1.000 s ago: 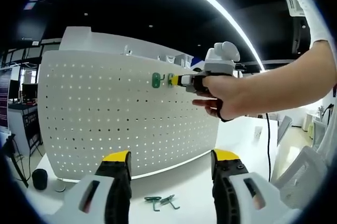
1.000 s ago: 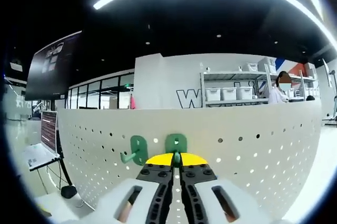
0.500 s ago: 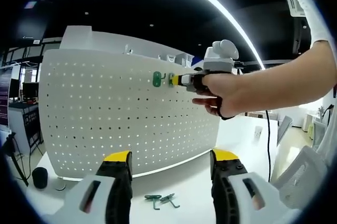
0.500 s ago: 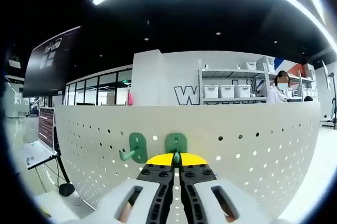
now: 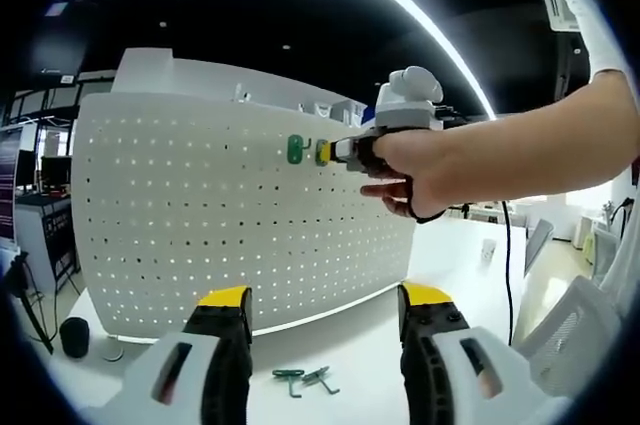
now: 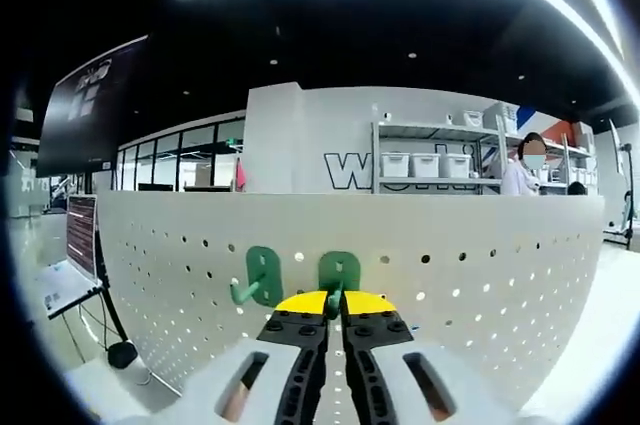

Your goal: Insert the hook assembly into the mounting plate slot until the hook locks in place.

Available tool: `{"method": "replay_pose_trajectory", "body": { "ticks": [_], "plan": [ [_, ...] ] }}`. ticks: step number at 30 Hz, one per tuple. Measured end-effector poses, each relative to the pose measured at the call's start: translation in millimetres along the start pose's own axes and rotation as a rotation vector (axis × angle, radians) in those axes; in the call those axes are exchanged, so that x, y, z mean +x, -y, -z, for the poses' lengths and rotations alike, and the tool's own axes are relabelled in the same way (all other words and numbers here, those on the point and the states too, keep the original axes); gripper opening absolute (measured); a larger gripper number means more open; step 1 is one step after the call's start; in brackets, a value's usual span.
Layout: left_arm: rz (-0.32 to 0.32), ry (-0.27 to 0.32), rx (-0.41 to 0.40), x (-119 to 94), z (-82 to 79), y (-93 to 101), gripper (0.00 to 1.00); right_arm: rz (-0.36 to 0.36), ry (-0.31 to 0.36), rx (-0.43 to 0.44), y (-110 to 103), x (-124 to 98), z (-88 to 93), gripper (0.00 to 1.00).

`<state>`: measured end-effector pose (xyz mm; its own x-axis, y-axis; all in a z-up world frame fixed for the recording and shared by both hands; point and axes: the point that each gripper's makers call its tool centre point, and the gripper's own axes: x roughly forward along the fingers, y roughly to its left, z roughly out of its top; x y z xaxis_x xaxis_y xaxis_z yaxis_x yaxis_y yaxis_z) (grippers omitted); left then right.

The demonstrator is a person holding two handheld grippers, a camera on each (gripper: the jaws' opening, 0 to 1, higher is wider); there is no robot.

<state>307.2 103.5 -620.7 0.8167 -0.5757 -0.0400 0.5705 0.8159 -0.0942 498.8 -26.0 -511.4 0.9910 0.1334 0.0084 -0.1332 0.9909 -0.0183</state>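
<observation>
A white pegboard mounting plate (image 5: 200,215) (image 6: 480,275) stands upright on the table. One green hook (image 6: 256,279) (image 5: 294,150) hangs in its top row. Right beside it a second green hook (image 6: 339,273) has its back plate against the board, and my right gripper (image 6: 335,302) is shut on its stem. In the left gripper view a hand holds that right gripper (image 5: 335,152) at the board's top edge. My left gripper (image 5: 322,307) is open and low, with nothing between its fingers. Green spare hooks (image 5: 303,378) lie on the table between its jaws.
A white table (image 5: 350,345) carries the board. A small dark object (image 5: 74,337) sits at the board's left foot. Shelving with white bins (image 6: 430,165) and a person (image 6: 527,170) stand behind the board. A laptop on a stand (image 6: 60,285) is at the left.
The right gripper with the hook has shifted slightly left and up along the board's top row. My left gripper has stayed put.
</observation>
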Motion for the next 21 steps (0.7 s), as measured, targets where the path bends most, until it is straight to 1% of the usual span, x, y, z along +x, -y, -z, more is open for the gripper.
{"method": "replay_pose_trajectory", "body": {
  "ticks": [3, 5, 7, 9, 11, 12, 13, 14, 15, 17, 18, 20, 21],
  "plan": [
    [-0.001, 0.001, 0.001, 0, 0.1, 0.3, 0.61, -0.026, -0.009, 0.01, -2, -2, 1.4, 0.06],
    [0.0, 0.003, 0.001, 0, -0.6, 0.4, 0.61, -0.029, -0.006, 0.009, -1, -4, 2.0, 0.11],
    [0.0, 0.001, 0.003, 0, -0.7, 0.0, 0.62, -0.043, -0.012, 0.03, 2, -6, 5.4, 0.16],
    [-0.002, 0.003, 0.002, 0, -1.7, -0.7, 0.62, -0.074, -0.02, 0.034, 2, -9, 10.8, 0.22],
    [-0.003, 0.006, 0.003, 0, -2.4, -1.1, 0.62, -0.09, -0.022, 0.032, 5, -12, 15.8, 0.23],
    [-0.003, 0.005, 0.003, 0, -2.4, -1.2, 0.62, -0.113, -0.009, 0.056, 4, -14, 15.4, 0.25],
    [-0.003, 0.005, 0.005, 0, -2.5, -1.4, 0.62, -0.123, -0.01, 0.059, 3, -14, 16.3, 0.27],
    [-0.003, 0.004, 0.006, 1, -2.6, -1.4, 0.62, -0.125, -0.013, 0.056, 4, -15, 17.0, 0.28],
    [-0.003, 0.003, 0.009, 1, -3.0, -1.9, 0.62, -0.159, 0.016, 0.064, 1, -16, 12.8, 0.27],
    [-0.005, 0.006, 0.009, 1, -4.6, -2.7, 0.63, -0.17, 0.016, 0.067, 2, -17, 12.8, 0.29],
    [-0.006, 0.006, 0.01, 1, -5.1, -3.1, 0.63, -0.189, 0.028, 0.076, 1, -17, 10.4, 0.29],
    [-0.008, 0.006, 0.011, 1, -5.2, -3.7, 0.63, -0.201, 0.021, 0.074, 1, -17, 11.3, 0.3],
    [-0.009, 0.007, 0.013, 1, -6.2, -3.7, 0.63, -0.22, 0.035, 0.081, 0, -17, 8.9, 0.3]
  ]
}}
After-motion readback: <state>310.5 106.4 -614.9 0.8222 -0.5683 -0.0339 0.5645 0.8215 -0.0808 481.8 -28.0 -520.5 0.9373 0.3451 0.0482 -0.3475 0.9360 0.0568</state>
